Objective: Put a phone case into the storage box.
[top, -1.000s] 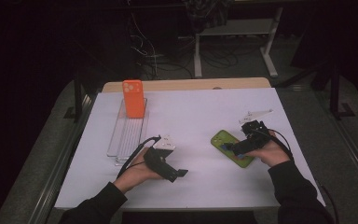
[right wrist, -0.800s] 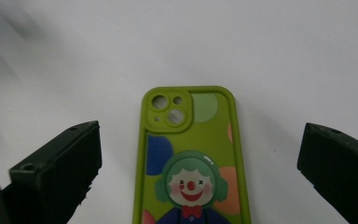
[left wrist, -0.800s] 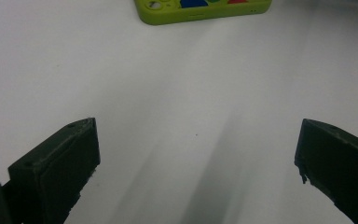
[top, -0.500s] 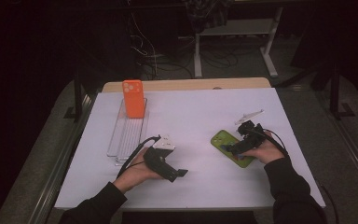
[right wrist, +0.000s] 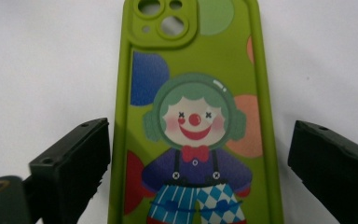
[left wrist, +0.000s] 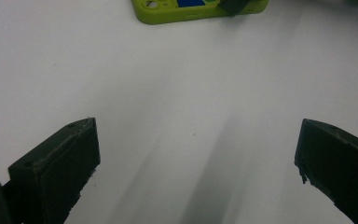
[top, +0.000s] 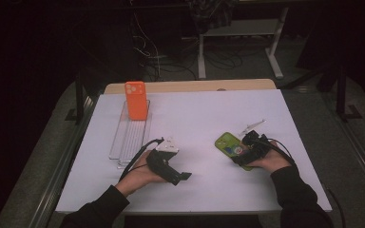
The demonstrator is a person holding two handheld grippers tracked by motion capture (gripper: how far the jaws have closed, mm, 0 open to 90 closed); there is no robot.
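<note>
Between right gripper (right wrist: 196, 154) jaws: green phone case (right wrist: 193, 116), unpinched, jaws just narrowing.
Advice: centre, squeeze long edges evenly.
Left gripper (left wrist: 196, 172): spread wide, idle.

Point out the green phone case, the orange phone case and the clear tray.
green phone case (right wrist: 193, 140), right gripper view, on the clown print.
orange phone case (top: 136, 100), high view, middle of its back.
clear tray (top: 129, 140), high view, ribbed floor.

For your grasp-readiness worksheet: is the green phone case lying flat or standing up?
Lying flat, back face up: the green phone case rests on the white table, its clown picture and camera cut-outs facing up between the right claw's open jaws.
</note>
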